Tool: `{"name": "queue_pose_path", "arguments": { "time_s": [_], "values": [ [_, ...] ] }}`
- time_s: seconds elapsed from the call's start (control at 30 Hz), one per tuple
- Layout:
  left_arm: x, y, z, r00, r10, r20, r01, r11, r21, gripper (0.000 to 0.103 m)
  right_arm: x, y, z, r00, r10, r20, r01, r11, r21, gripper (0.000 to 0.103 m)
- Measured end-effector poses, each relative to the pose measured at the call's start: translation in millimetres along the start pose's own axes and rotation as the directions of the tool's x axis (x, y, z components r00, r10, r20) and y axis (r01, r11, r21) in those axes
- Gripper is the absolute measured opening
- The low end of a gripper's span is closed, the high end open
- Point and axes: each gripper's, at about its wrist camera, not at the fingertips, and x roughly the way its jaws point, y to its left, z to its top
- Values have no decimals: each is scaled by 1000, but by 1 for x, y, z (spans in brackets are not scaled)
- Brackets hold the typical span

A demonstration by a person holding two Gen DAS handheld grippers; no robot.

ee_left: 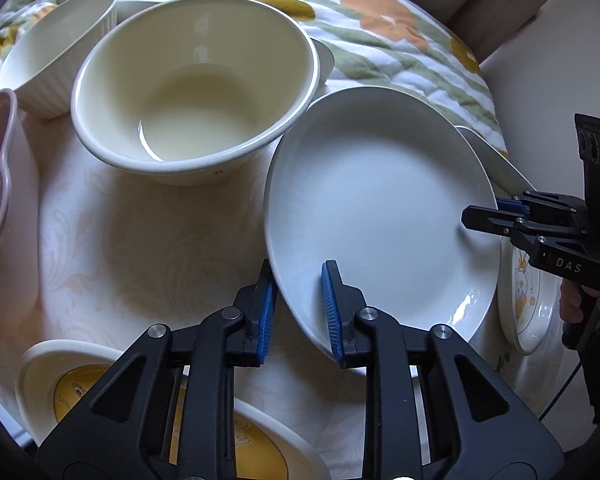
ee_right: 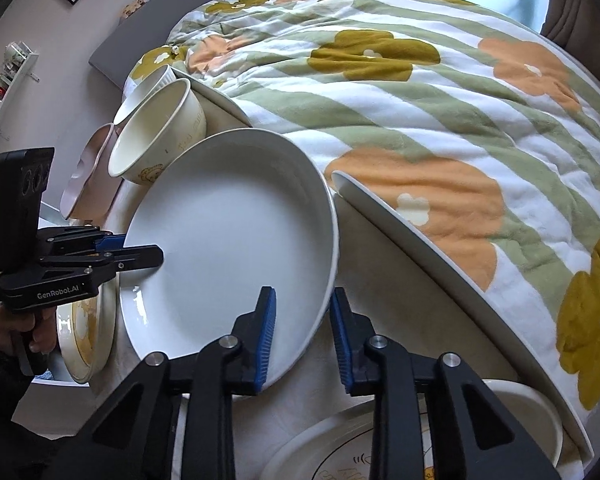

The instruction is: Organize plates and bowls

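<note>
A large white plate point(ee_left: 380, 208) point(ee_right: 228, 240) lies tilted on a cream cloth-covered table point(ee_left: 140, 248). My left gripper point(ee_left: 298, 280) has its blue pads on either side of the plate's near rim. The right wrist view shows it point(ee_right: 140, 250) from the side, clamped on that rim. My right gripper point(ee_right: 303, 304) grips the opposite edge and appears in the left wrist view point(ee_left: 484, 210) pinching the rim. A big cream bowl point(ee_left: 196, 88) stands just beyond the plate, touching its edge.
A ribbed white bowl point(ee_left: 56, 52) and a pink wavy bowl point(ee_left: 0, 220) stand at the left. Yellow-patterned plates point(ee_left: 72, 392) lie near me, and a duck-printed plate point(ee_left: 524, 300) sits at the right. Another large plate point(ee_right: 420, 256) leans on the floral quilt point(ee_right: 420, 100).
</note>
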Motion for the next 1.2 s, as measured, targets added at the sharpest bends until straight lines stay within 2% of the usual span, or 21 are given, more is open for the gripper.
{"name": "queue_pose_path", "arguments": {
  "time_s": [0.27,0.47,0.6,0.8,0.93,1.2],
  "values": [
    [-6,-17,1,997,80,24,-81,993,86,20,-1,0,-3,1000,-17,10,17,1000,-15,15],
    [-20,-24,-1,997,70,40,-75,989,128,20,-16,6,-10,999,-40,36,40,999,1,15],
    [-41,-27,-5,997,36,66,-46,987,152,20,-35,17,-15,996,-60,64,58,998,24,15],
    [-89,-18,-19,994,-18,111,-6,978,210,20,-68,55,-30,988,-97,119,89,994,68,15],
    [-121,2,-34,992,-42,119,8,961,276,20,-82,92,-45,979,-123,162,103,987,127,15],
    [-159,63,-67,992,-93,82,53,915,400,20,-69,181,-84,963,-178,205,112,948,297,15]
  ]
}}
